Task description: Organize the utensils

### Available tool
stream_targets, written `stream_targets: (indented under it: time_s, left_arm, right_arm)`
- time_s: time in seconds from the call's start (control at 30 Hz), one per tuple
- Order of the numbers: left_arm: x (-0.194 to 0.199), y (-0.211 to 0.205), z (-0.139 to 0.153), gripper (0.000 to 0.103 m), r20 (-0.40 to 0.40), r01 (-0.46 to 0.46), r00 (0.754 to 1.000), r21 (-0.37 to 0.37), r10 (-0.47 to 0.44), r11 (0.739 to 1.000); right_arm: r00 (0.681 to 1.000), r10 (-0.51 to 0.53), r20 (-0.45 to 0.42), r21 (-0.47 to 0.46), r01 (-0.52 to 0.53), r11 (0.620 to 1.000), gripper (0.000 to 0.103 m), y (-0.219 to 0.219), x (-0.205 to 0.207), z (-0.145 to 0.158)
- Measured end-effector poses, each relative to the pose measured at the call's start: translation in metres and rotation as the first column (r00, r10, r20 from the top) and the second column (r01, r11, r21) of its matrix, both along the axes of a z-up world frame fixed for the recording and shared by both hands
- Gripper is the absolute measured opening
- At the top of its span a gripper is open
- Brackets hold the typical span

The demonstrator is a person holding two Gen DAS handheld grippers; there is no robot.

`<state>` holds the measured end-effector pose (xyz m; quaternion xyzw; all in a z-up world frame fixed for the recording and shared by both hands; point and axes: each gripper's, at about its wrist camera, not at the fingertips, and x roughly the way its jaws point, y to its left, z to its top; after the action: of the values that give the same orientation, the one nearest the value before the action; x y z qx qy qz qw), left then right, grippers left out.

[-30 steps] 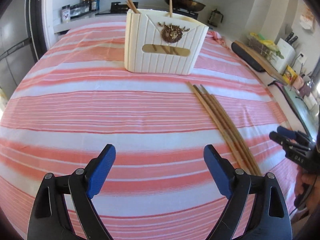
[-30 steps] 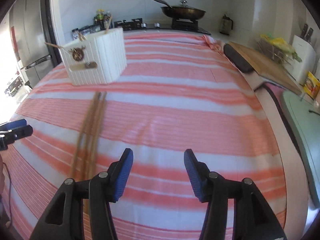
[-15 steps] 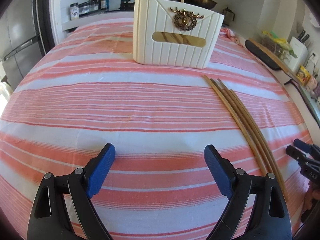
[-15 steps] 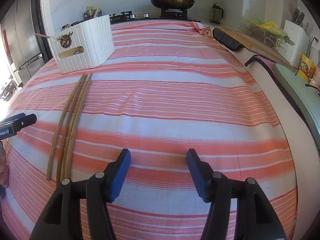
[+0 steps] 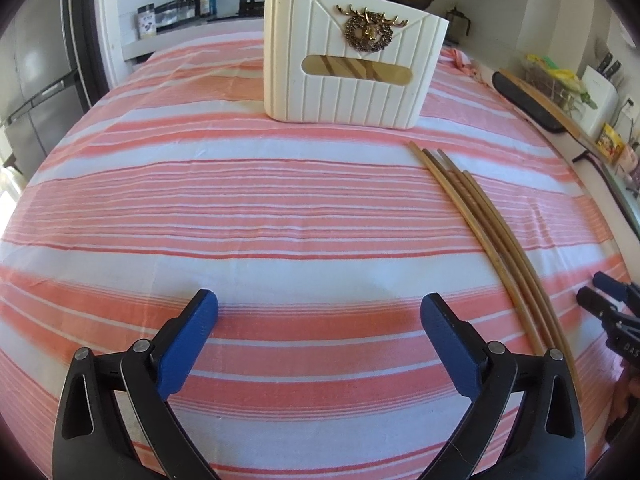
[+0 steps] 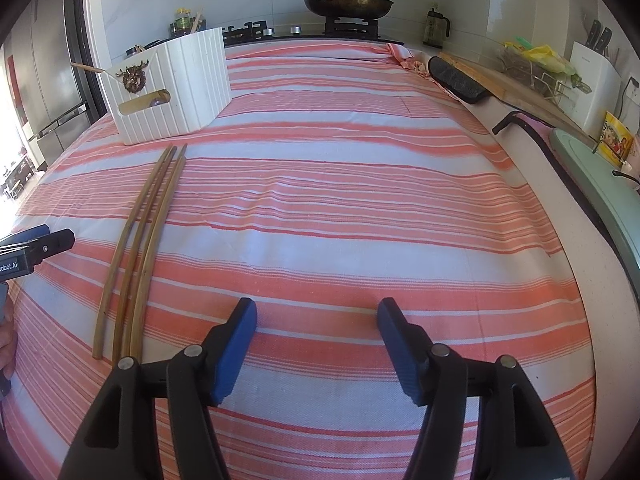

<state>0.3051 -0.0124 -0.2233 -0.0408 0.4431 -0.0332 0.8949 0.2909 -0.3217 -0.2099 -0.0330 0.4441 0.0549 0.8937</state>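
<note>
Several long wooden chopsticks lie side by side on the striped cloth; they also show in the right wrist view. A white ribbed utensil holder with a gold deer emblem stands beyond them, with chopsticks inside; it also shows in the right wrist view. My left gripper is open and empty, left of the chopsticks. My right gripper is open and empty, right of the chopsticks.
The table is covered by a pink-and-white striped cloth. A stove with a lidded pan is behind it. A cutting board, knife block and dish rack line the right counter. A refrigerator stands left.
My left gripper has moved forward toward the holder, which looks larger. My right gripper has turned and moved so the chopsticks sit closer on its left. Both stay open.
</note>
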Motion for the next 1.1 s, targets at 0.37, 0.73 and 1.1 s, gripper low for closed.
stream_targets:
  time_s: [0.37, 0.73, 1.1]
  left_arm:
    - [-0.0009, 0.0008, 0.0000, 0.102, 0.002, 0.002, 1.000, -0.006, -0.002, 1.000]
    - [-0.0011, 0.0010, 0.0000, 0.102, 0.003, 0.001, 1.000, -0.007, -0.001, 1.000]
    - [-0.0015, -0.0012, 0.0095, 0.102, 0.000, -0.014, 1.000, -0.064, 0.014, 0.998]
  right_arm:
    - [1.000, 0.000, 0.000, 0.000, 0.000, 1.000, 0.065, -0.0003, -0.0001, 0.0001]
    - [1.000, 0.001, 0.000, 0.000, -0.001, 1.000, 0.065, -0.0002, -0.0002, 0.0003]
    - [1.000, 0.001, 0.000, 0.002, -0.001, 1.000, 0.065, 0.0000, -0.0002, 0.0001]
